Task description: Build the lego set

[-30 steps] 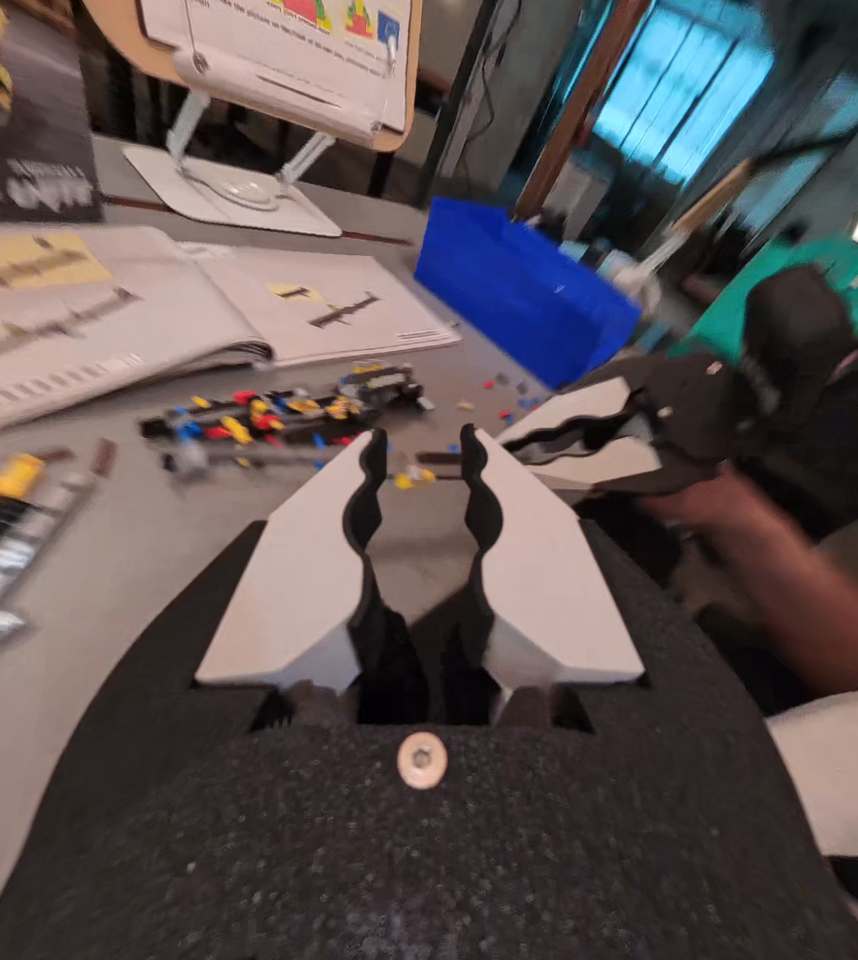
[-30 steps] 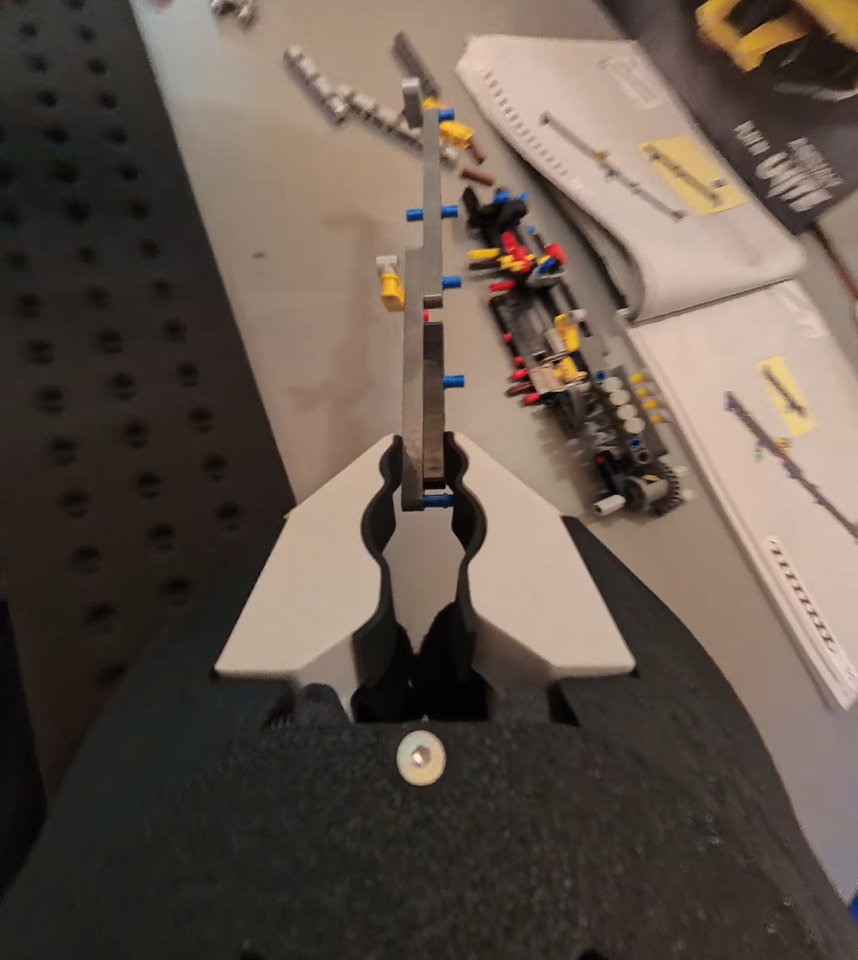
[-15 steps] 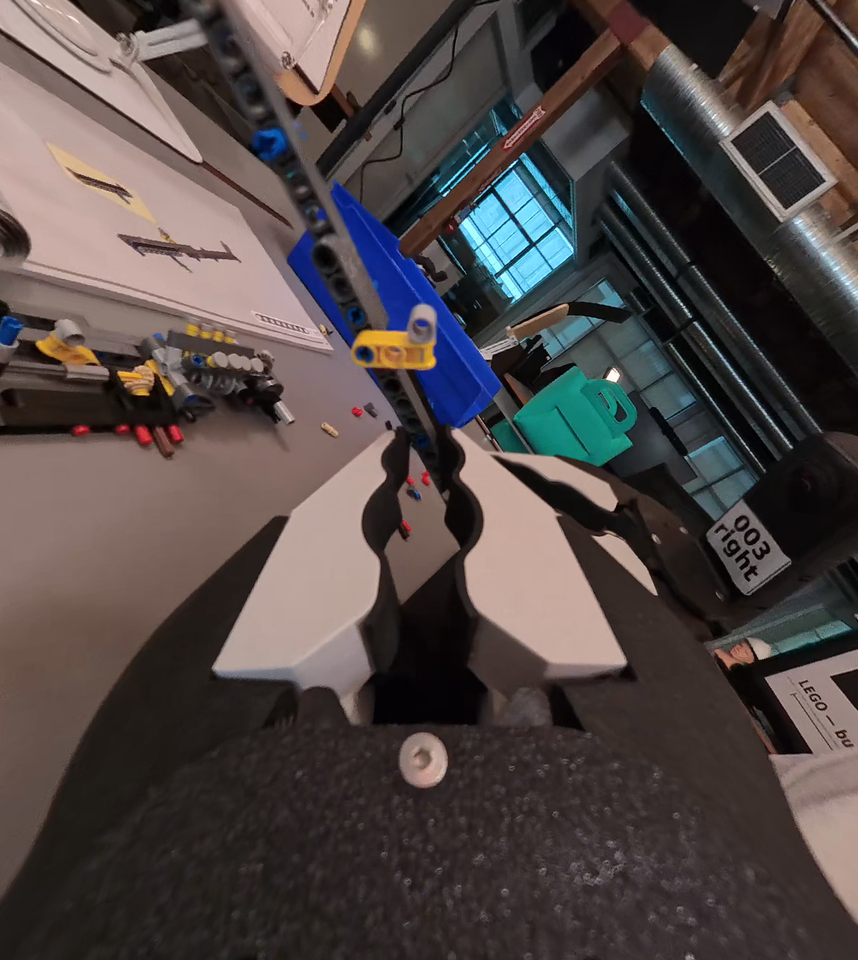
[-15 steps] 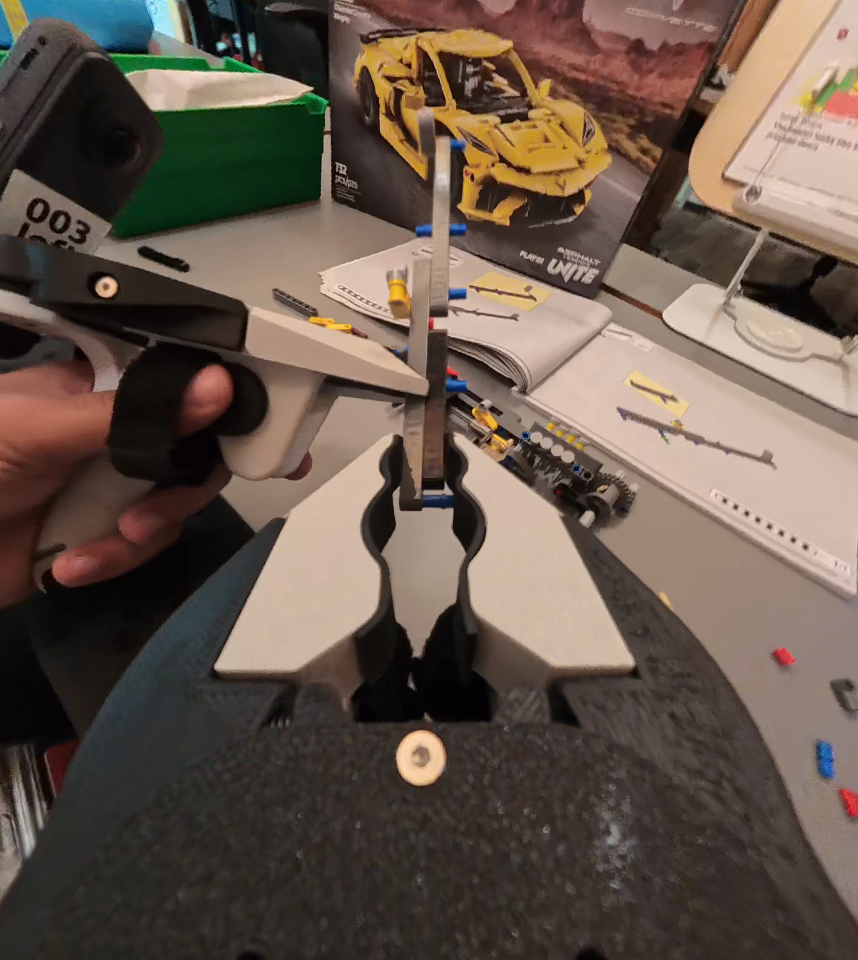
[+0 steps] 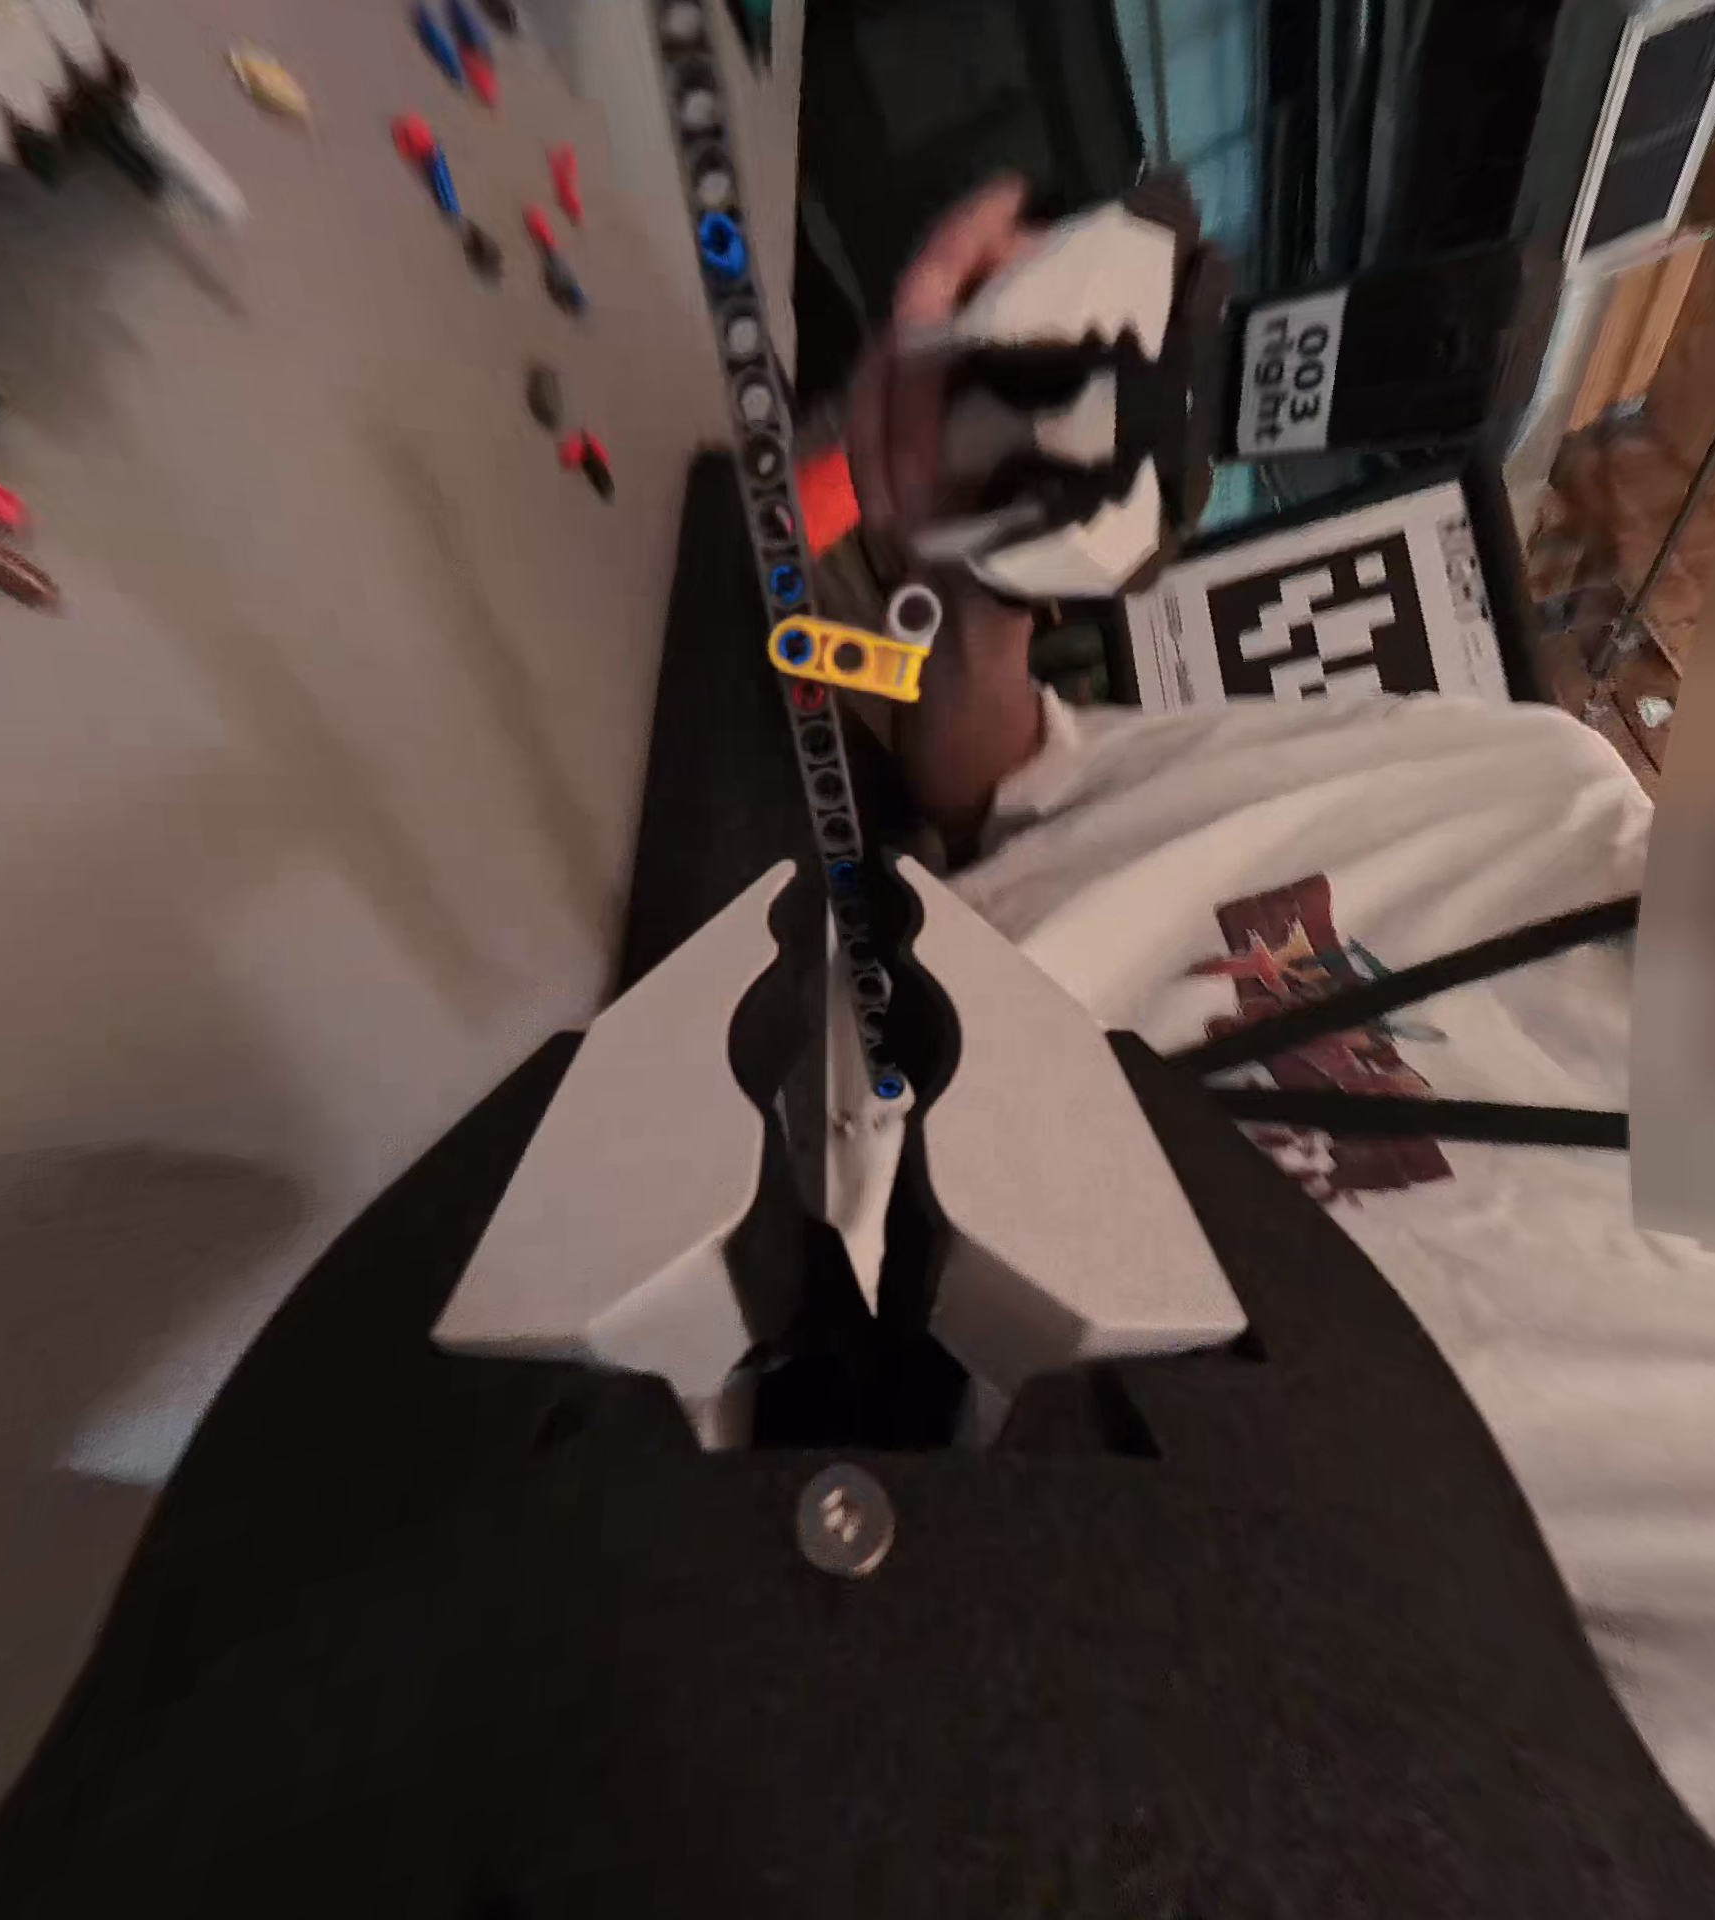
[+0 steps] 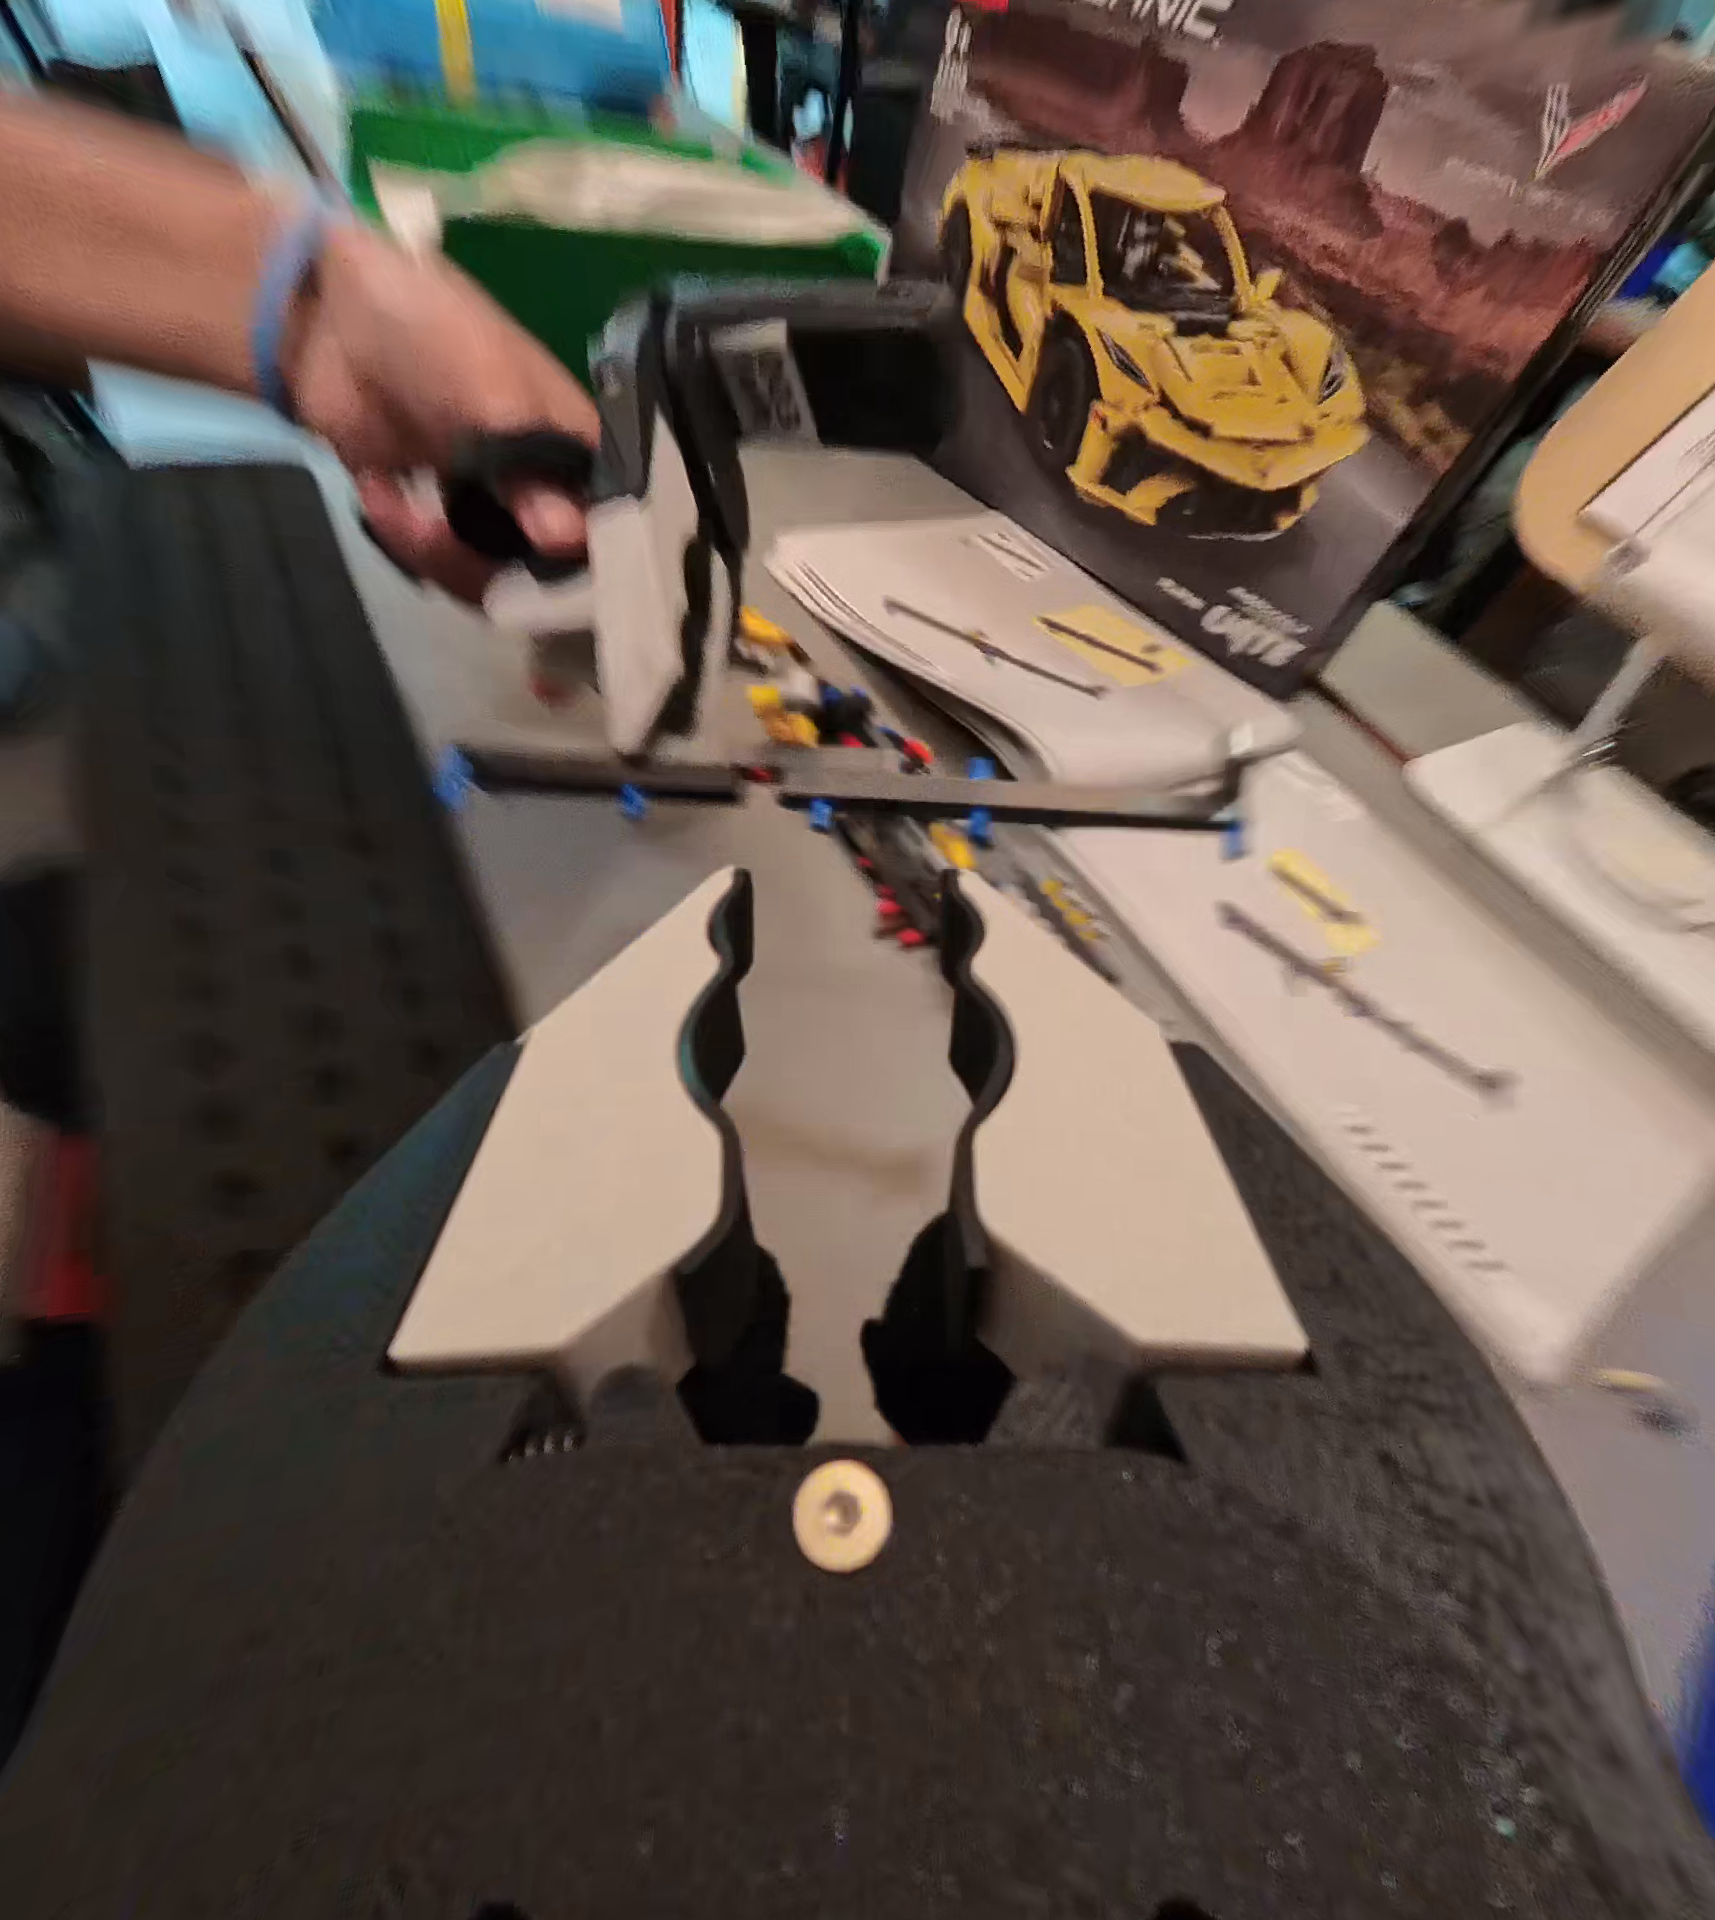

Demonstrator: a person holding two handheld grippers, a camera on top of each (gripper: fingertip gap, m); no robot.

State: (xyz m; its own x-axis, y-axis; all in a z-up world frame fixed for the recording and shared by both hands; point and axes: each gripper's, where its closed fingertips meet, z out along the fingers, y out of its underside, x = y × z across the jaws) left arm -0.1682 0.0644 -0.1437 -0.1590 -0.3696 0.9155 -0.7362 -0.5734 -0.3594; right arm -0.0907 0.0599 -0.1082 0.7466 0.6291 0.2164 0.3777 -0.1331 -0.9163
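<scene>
Grey lego beam (image 5: 811,717), blue-pinned, clamped in left gripper (image 5: 842,883), running toward 12 o'clock. Right gripper (image 6: 845,894): jaws apart, empty, beam at its 12 o'clock.

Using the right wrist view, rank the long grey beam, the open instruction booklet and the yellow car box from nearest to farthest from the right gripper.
1. long grey beam, crossing just ahead of the right gripper, held by the left gripper.
2. instruction booklet, beyond the beam, right of centre.
3. yellow car box, standing behind the booklet.

bare table (image 6: 832,1143) ahead, beam (image 6: 936,795) crossing
</scene>
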